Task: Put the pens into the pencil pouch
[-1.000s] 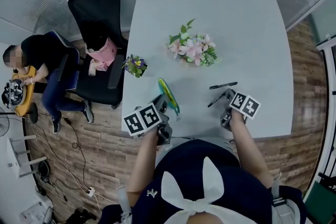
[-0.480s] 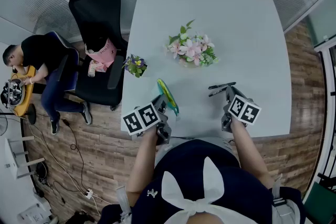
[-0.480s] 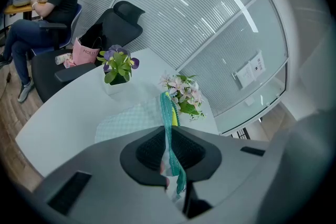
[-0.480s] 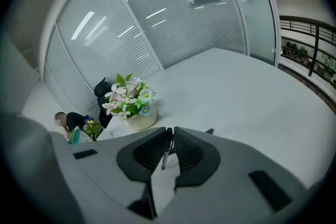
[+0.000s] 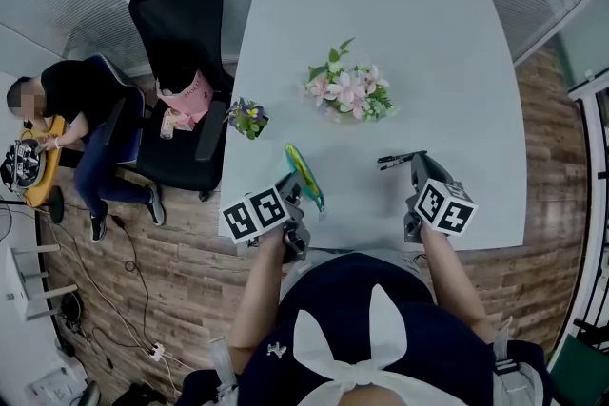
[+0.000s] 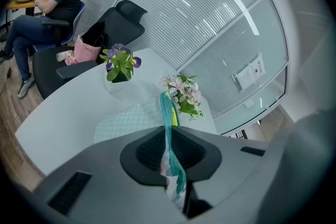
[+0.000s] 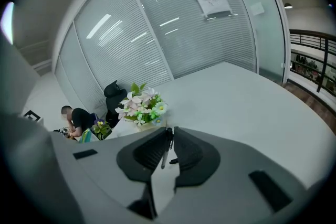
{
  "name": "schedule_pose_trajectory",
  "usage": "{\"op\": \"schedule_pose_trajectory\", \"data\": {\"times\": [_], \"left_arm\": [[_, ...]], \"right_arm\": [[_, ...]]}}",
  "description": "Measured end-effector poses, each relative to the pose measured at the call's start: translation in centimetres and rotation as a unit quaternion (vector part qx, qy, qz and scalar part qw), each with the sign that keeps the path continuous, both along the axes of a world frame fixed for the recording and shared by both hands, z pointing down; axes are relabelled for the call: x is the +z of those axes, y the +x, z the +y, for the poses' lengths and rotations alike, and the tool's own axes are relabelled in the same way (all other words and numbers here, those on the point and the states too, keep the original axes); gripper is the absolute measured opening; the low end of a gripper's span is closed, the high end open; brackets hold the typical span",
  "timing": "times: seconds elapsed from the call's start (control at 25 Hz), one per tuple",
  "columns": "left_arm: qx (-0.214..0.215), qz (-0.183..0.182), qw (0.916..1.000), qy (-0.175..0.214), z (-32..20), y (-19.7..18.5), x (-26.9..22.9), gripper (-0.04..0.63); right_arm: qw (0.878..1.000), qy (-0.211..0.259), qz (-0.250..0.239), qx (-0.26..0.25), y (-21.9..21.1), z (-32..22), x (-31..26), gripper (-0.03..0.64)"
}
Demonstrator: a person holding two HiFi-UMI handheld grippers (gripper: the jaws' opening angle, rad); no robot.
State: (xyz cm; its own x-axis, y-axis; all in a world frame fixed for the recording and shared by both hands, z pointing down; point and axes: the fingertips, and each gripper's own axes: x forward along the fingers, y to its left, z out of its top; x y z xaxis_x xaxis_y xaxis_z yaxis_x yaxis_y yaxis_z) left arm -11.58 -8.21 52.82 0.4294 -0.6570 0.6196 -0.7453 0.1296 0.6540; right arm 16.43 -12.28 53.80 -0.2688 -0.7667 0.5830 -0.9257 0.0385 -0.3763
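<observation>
head view: the slim black pen (image 5: 395,159) sits crosswise in the right gripper (image 5: 416,166), its free end pointing left toward the teal-zipped fabric pencil pouch (image 5: 306,174) on the pale grey surface (image 5: 381,33). left gripper view: the left gripper (image 6: 170,165) pinches the pouch's rim. right gripper view: the jaws are clamped on the pen.

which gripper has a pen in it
The right gripper: a thin dark pen is pinched between its jaws. The left gripper holds the teal pencil pouch instead.
</observation>
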Motion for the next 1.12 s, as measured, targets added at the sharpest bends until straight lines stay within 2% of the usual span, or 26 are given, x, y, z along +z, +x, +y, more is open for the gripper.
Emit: {"op": "schedule_pose_trajectory", "data": {"times": [0.64, 1.12], "left_arm": [[-0.008, 0.009, 0.9999, 0.0, 0.4, -0.3, 0.0, 0.049], [-0.011, 0.012, 0.9999, -0.004, 0.7, -0.6, 0.2, 0.049]], "right_arm": [[0.998, 0.057, -0.017, -0.026, -1.1, 0.0, -5.3, 0.051], [0.993, 0.094, -0.038, -0.054, -3.5, -0.2, -8.8, 0.05]]}}
